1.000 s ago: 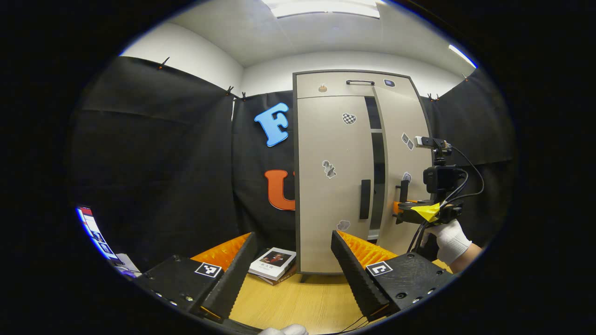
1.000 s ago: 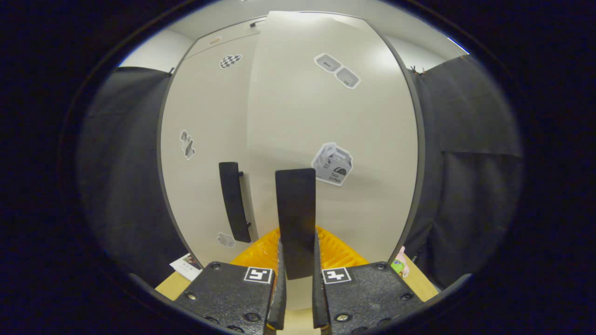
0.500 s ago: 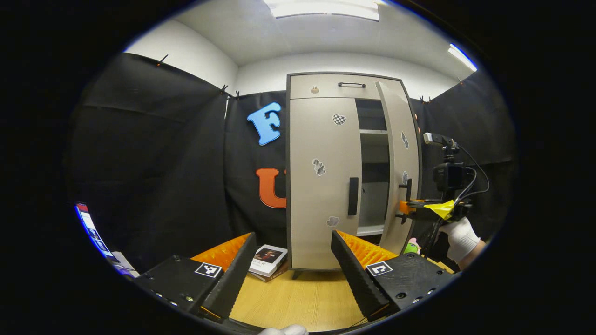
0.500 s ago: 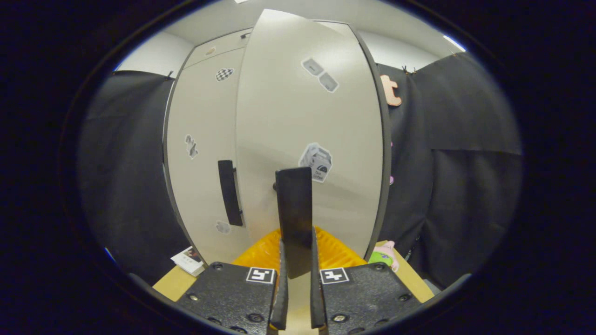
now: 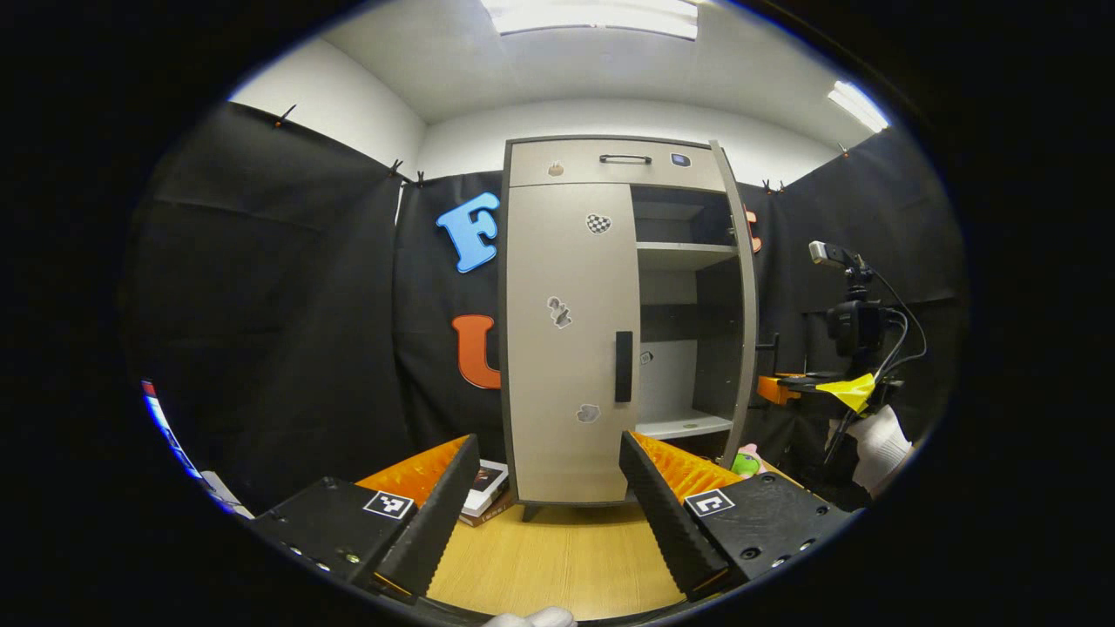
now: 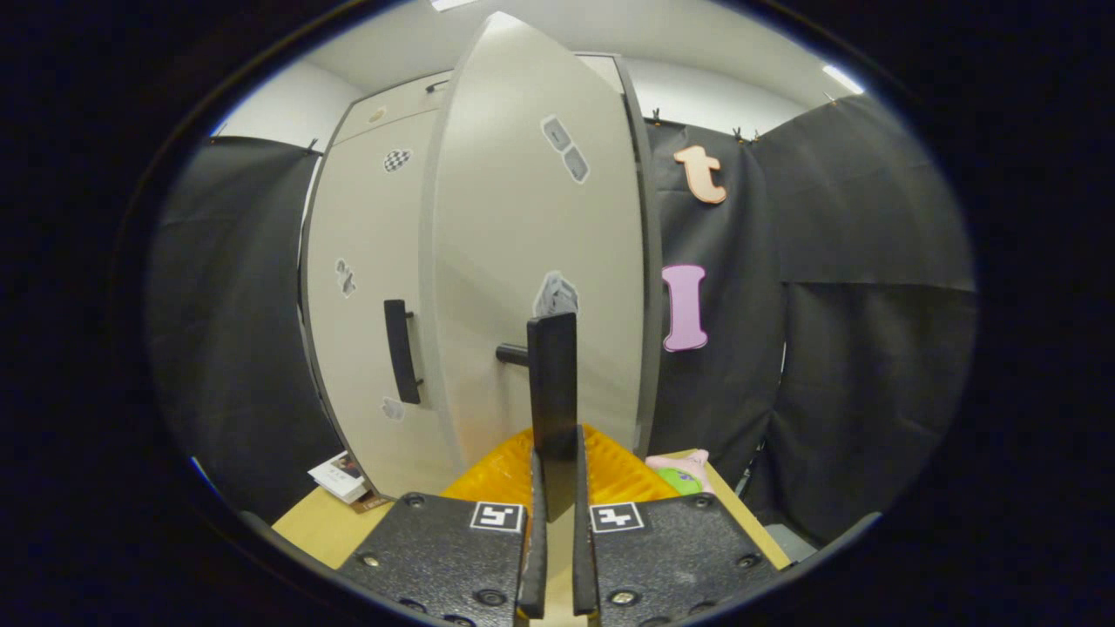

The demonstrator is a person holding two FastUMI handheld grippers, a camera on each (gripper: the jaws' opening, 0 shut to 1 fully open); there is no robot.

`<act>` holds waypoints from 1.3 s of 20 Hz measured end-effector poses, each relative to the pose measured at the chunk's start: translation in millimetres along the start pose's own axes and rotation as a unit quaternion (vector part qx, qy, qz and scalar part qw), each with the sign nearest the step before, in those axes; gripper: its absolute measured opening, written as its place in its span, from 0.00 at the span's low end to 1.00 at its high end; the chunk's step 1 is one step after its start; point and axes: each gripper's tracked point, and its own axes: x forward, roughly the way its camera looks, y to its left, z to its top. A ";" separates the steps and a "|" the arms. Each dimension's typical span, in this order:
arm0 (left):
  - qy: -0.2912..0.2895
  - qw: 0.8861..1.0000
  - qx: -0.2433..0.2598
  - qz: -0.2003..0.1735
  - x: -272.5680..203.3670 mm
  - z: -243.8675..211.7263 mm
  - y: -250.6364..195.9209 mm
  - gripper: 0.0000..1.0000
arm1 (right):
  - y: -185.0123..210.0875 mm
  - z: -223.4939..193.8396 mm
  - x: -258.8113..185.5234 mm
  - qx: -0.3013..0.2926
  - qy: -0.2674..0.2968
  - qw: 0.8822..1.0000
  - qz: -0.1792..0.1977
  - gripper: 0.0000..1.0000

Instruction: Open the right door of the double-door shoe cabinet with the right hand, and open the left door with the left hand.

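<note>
The right gripper (image 6: 554, 557) clamps the right door's handle (image 6: 552, 392); the left gripper (image 5: 540, 496) hovers wide open. The right door (image 6: 531, 261) has swung further open, baring shelves (image 5: 684, 252).

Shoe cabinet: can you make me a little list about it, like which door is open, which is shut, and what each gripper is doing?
cabinet: shoe cabinet standing on a wooden table
right door: right door swung wide open, shelves showing
left door: left door shut
right gripper: right gripper shut on the right door handle
left gripper: left gripper open, held back from the left door handle
beside cabinet: book
</note>
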 end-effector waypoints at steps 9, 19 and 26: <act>-0.012 1.000 -0.005 -0.008 0.5 15.4 -75.1 0.97 | -17.0 0.8 -2.0 -0.033 0.009 0.999 0.035 0.04; -0.016 1.000 0.007 0.003 2.1 26.0 -110.7 0.96 | -17.4 1.9 -5.1 -0.023 0.010 0.999 0.048 0.04; -0.010 1.000 0.008 0.005 2.0 24.3 -107.5 0.96 | -31.5 6.1 -5.7 -0.021 0.001 0.999 0.035 0.04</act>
